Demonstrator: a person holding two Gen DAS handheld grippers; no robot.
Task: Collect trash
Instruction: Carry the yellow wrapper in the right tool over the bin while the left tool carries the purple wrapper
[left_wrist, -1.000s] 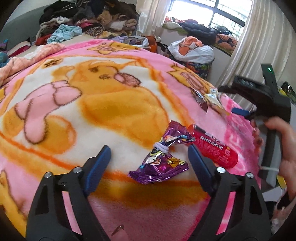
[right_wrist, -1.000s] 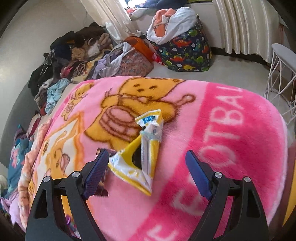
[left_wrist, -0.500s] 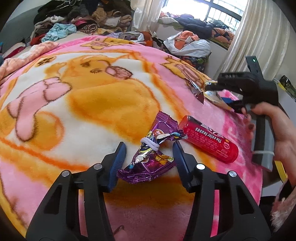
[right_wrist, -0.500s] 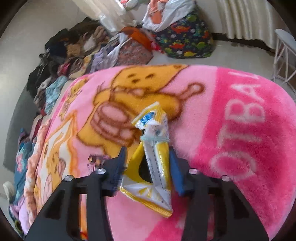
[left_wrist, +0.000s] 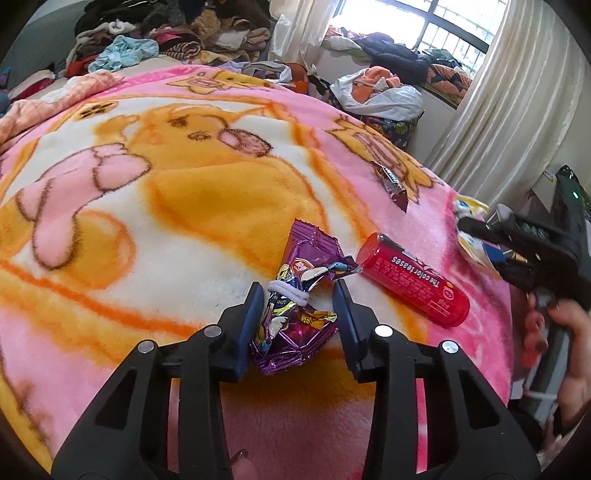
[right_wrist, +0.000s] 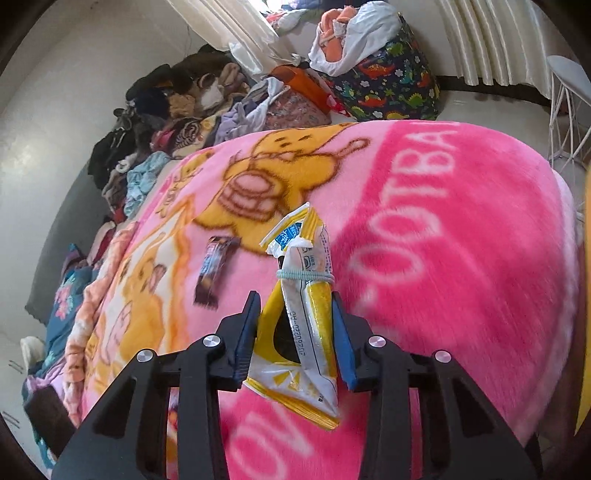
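While the left gripper (left_wrist: 298, 301) is closing on the crinkled purple foil wrapper (left_wrist: 295, 306) lying on the pink fleece blanket (left_wrist: 184, 206), a red cylindrical tube (left_wrist: 413, 280) is lying just beside. The right gripper (right_wrist: 293, 308), its jaws having just been closing, is pinching the yellow-and-white plastic sachet (right_wrist: 299, 325) near the blanket's open edge.

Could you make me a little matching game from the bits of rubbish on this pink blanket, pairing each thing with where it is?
Things:
1. purple wrapper
2. yellow packet
3. red tube
4. brown wrapper

Places:
A. loose on the blanket, left of the right gripper
B. between the left gripper jaws
C. between the right gripper's jaws
D. lying free, right of the purple wrapper

Pairs: 1-B, 2-C, 3-D, 4-A
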